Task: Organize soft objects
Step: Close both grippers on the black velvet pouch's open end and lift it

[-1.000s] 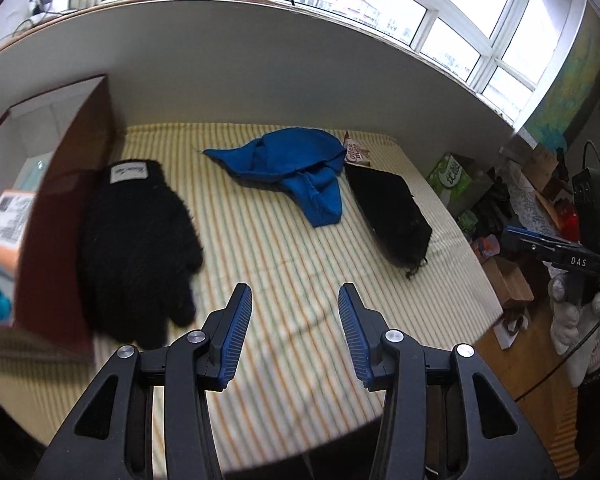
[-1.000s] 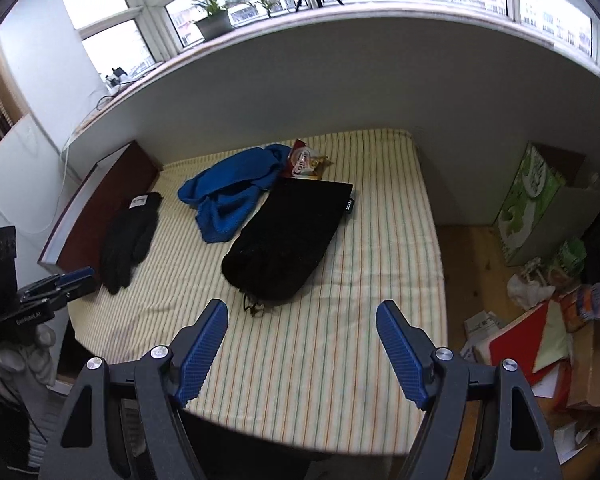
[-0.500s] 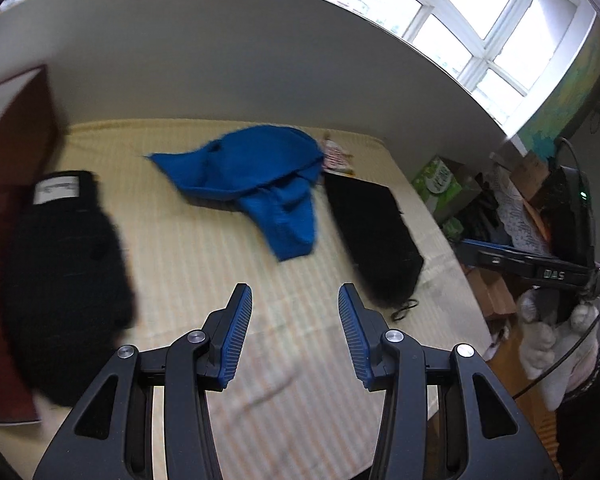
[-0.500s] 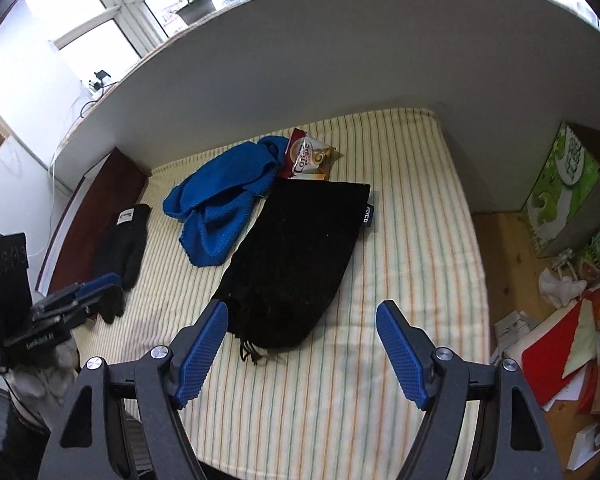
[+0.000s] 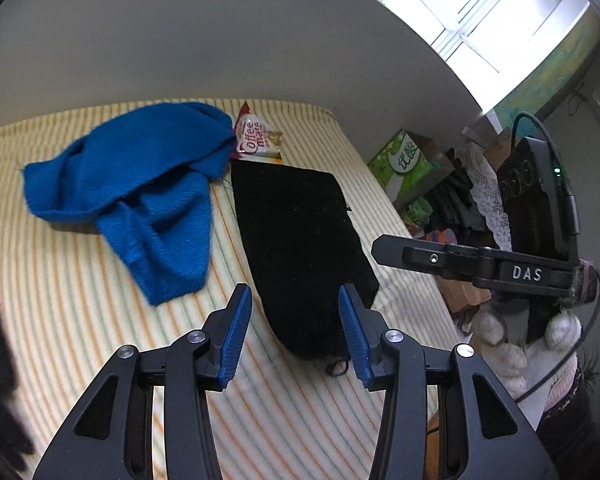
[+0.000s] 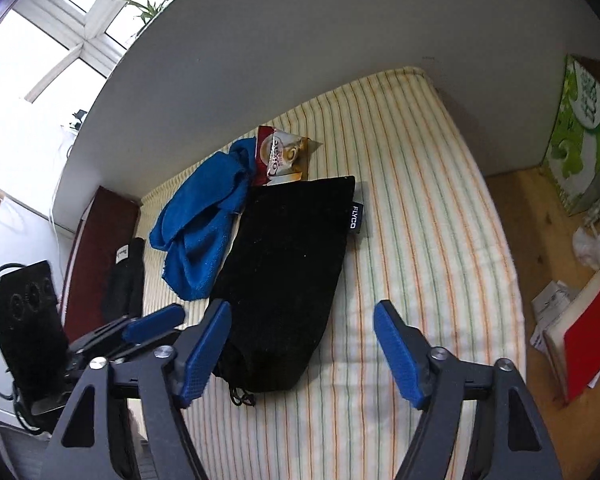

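Left tongs (image 5: 294, 322): half spread, empty, hovering right over the drawstring end of the black pouch (image 5: 300, 248). Right tongs (image 6: 300, 344): wider, just been closing, nothing gripped, above that same end, toward the pouch's right edge. Long axis of the pouch: straight away from both tongs, toward the coffee sachet (image 6: 282, 156) at its far end. Blue knit (image 5: 140, 188) touching the pouch's left flank; black glove (image 6: 126, 276) well beyond. Both close; left probably nearer.
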### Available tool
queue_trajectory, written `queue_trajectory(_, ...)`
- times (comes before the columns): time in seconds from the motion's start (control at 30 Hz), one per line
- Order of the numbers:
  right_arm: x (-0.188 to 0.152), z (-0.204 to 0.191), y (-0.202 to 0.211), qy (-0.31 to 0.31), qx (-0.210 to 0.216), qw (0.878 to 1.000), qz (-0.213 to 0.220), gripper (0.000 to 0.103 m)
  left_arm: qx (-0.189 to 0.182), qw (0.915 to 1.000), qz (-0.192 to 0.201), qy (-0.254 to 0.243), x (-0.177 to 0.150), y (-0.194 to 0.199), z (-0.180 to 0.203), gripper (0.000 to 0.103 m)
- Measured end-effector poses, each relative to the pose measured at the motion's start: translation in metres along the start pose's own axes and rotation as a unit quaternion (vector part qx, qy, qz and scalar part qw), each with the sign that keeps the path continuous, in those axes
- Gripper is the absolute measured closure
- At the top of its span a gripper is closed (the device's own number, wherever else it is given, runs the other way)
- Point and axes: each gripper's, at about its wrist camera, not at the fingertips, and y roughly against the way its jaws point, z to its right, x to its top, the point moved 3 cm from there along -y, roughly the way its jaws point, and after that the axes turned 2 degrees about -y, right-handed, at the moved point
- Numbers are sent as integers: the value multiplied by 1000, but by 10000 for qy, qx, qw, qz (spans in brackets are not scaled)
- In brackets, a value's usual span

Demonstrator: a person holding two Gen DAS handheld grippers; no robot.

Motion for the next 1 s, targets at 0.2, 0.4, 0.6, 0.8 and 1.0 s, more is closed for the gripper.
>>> queue_trajectory(0.2,5,1,-11,53,-62,9999,-92,51,106,9997,-178,-98,5,-15,2,59)
queue_trajectory(0.4,7,3,-21,0,94,9998,-188,54,122,9994,-272,-152,5,-23,2,62)
queue_trajectory(0.6,6,2,-24,51,106,9996,-260,64,182,9992,-273,-242,5,-29,4,72)
queue_trajectory(0.8,1,3,-19,-5,109,9996,-246,70,157,9993,-208,-271,4,-24,10,73)
queue_trajectory(1.0,-4,-11,-1,221,-89,9997,-74,70,166,9986,-48,-492,3,-14,24,73)
